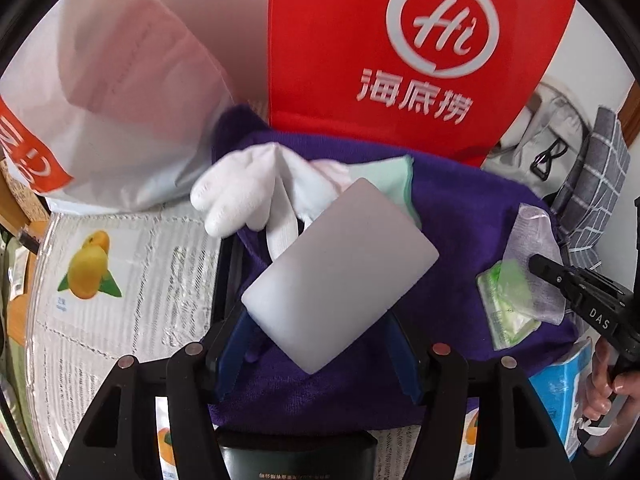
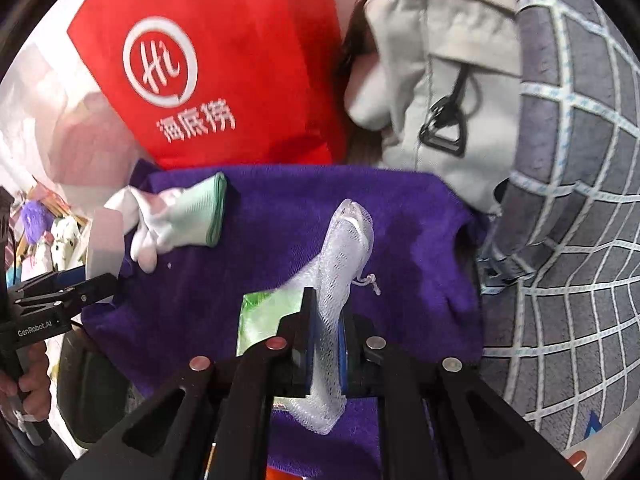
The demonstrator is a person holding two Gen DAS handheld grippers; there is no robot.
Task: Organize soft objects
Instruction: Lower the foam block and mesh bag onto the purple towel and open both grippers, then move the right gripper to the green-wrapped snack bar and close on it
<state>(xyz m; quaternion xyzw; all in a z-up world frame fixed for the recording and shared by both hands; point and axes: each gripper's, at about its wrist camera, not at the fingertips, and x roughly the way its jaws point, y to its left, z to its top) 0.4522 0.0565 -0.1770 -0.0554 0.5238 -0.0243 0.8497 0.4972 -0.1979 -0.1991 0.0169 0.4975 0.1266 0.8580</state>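
Observation:
My left gripper [image 1: 320, 320] is shut on a pale grey-white foam block [image 1: 340, 268], which it holds tilted above a purple towel [image 1: 460, 216]. A white glove [image 1: 240, 196] with a mint cuff lies on the towel just beyond the block. My right gripper [image 2: 324, 320] is shut on a white mesh pouch [image 2: 348, 248] that hangs over the same towel [image 2: 400, 216]. A green packet [image 2: 268, 312] shows beside its left finger. In the right wrist view the glove [image 2: 172, 220] lies at the towel's left, and the left gripper [image 2: 96, 280] with the block [image 2: 106, 240] is further left.
A red bag [image 1: 400, 40] with a white logo stands behind the towel. A white plastic bag [image 1: 120, 100] is at left and a silver mango-print bag [image 1: 120, 280] lies below it. A beige buckled bag [image 2: 440, 80] and a grey checked cloth [image 2: 580, 200] crowd the right. A hand [image 1: 612, 384] grips the right tool.

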